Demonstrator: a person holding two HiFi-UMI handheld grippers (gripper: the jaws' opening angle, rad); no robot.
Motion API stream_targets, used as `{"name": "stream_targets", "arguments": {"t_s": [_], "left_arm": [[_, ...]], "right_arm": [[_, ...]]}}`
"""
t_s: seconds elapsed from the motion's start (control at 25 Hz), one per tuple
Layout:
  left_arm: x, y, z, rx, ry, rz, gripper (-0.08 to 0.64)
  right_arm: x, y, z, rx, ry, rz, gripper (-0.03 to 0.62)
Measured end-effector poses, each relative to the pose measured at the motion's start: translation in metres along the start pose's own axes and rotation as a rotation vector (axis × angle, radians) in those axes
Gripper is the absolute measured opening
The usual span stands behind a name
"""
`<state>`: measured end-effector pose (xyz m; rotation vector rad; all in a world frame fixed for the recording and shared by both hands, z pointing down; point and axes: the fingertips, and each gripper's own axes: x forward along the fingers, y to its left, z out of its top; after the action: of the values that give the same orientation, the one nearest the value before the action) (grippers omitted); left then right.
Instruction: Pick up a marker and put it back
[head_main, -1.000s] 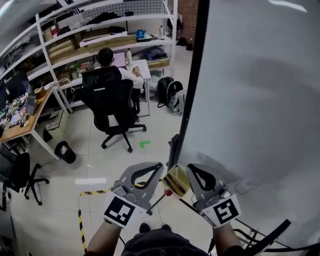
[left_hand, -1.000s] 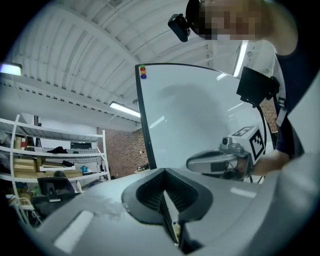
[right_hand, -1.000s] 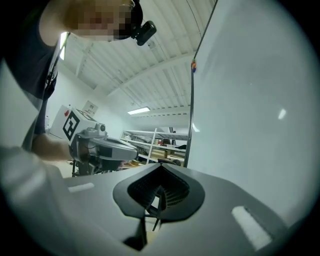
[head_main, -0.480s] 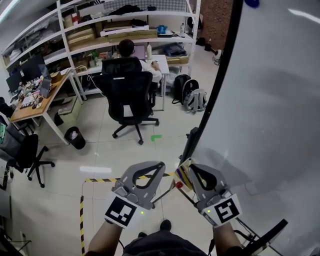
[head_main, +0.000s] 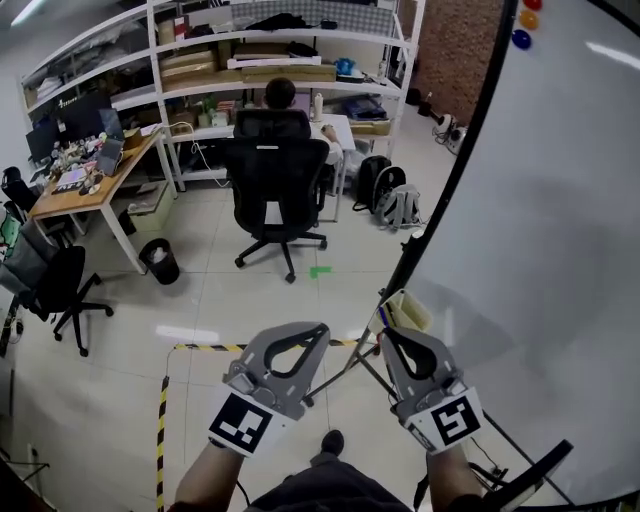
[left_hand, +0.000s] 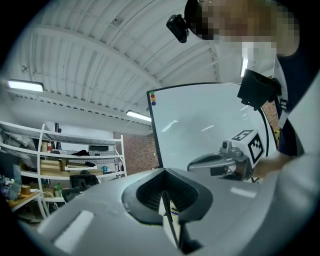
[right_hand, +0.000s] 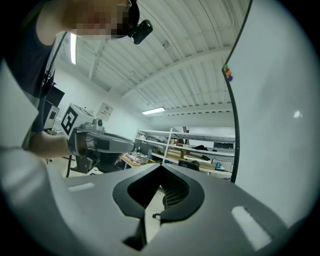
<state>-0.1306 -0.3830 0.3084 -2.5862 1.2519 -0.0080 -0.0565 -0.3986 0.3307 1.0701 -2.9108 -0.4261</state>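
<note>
Pale yellow, the small holder (head_main: 408, 309) hangs at the lower edge of the whiteboard (head_main: 540, 200). It sits just ahead of the right gripper (head_main: 384, 334). The marker is probably there: dark tips (head_main: 383, 318) show at its near end, too small to tell apart.

Both sets of fingers are pressed together with nothing between them. The left gripper (head_main: 321, 328) is level beside the right, over the tiled floor (head_main: 200, 300).

The step in hand looks like the approach. The right gripper is nearer, so it seems the better one to use.
- Spread its fingers wide before they reach the holder, not at it.
- Come in square to one marker's barrel and close on the middle of the barrel.
- Lift along the marker's own line, so the neighbouring markers and the light holder are not dragged.
- Keep the left gripper off to its side, away from the whiteboard's stand (head_main: 345, 365).
</note>
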Motion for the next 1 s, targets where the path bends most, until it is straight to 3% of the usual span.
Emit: {"name": "stream_targets", "arguments": {"t_s": [0.4, 0.72, 1.0], "left_arm": [[-0.092, -0.052, 0.028, -0.024, -0.03, 0.005, 0.004], [-0.104, -0.119, 0.057, 0.015, -0.019, -0.019, 0.004], [-0.112, -0.206, 0.081, 0.01, -0.023, 0.054, 0.005]], "right_arm": [[-0.06, 0.097, 0.045, -0.059, -0.008, 0.013, 0.002], [-0.127, 0.114, 0.075, -0.073, -0.072, 0.029, 0.001], [-0.218, 0.124, 0.079, -0.07, -0.076, 0.101, 0.001]]}}
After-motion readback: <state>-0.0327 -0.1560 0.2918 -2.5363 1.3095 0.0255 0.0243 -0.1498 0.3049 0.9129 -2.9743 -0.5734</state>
